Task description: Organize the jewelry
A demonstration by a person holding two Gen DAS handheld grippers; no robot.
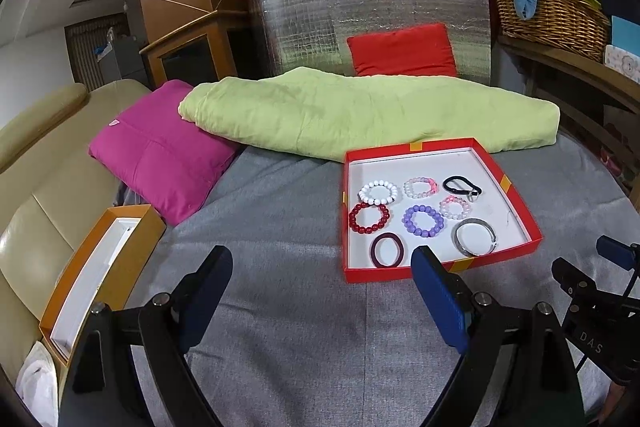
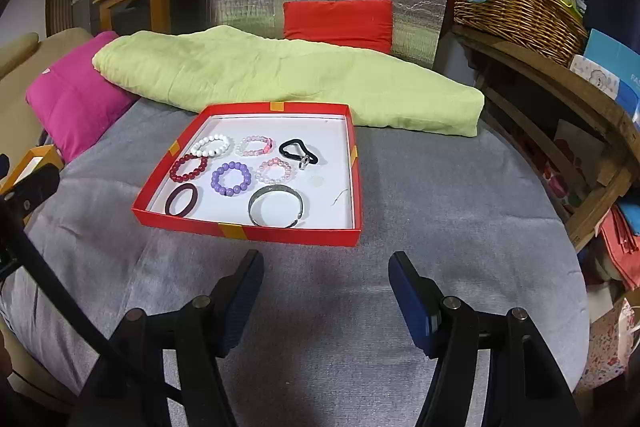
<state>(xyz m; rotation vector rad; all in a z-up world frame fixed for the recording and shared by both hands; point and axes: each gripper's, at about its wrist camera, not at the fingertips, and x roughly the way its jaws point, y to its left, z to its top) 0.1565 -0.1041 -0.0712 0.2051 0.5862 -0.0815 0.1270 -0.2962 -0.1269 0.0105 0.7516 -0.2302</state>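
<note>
Glossy round beaded bracelets, cardboard tray

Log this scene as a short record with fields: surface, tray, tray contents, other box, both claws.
surface: grey cloth
tray: red tray, white inside, on the cloth ahead of both claws
tray contents: white bead bracelet, dark red bead bracelet, purple bead bracelet, two pink bead bracelets, silver bangle, maroon hair band, black hair band
other box: orange box, far left
left claw: open, holding nothing
right claw: open, holding nothing
</note>
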